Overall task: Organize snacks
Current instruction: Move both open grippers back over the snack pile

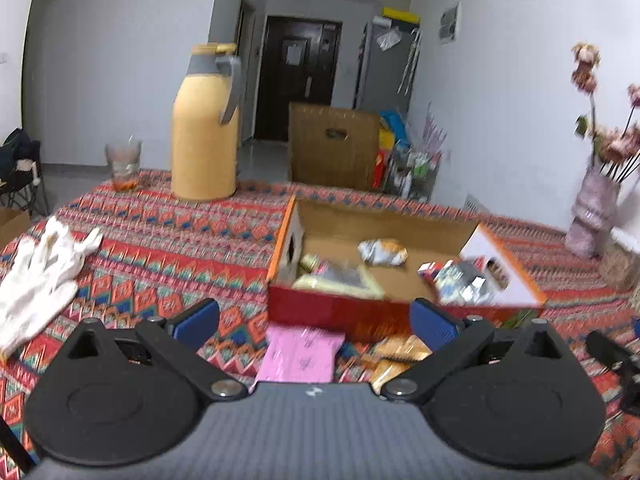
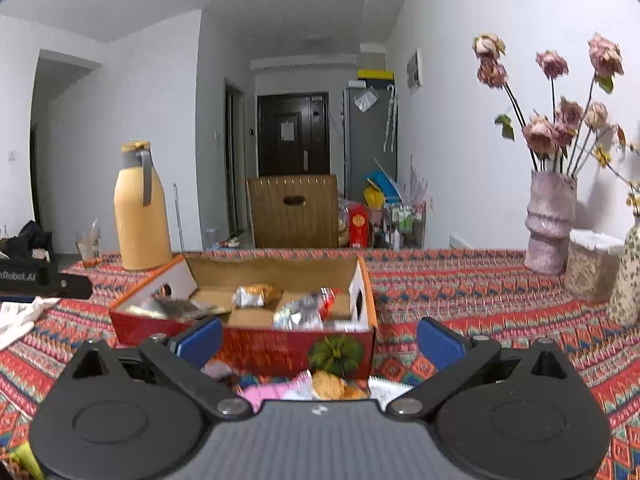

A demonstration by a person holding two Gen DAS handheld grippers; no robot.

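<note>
Task is approx. half done: some snacks (image 1: 382, 251) lie in the box (image 1: 340, 312), but a pink pack (image 1: 298, 354) and orange packs (image 1: 400, 350) wait on the cloth just before it, w/ left gripper (image 1: 316, 320) and right gripper (image 2: 320, 340) both wide and empty.

White plaster walls (image 2: 460, 140) frame a hallway ending at a dark wooden door (image 2: 293, 134), beside a tall grey cabinet (image 2: 370, 140).
</note>
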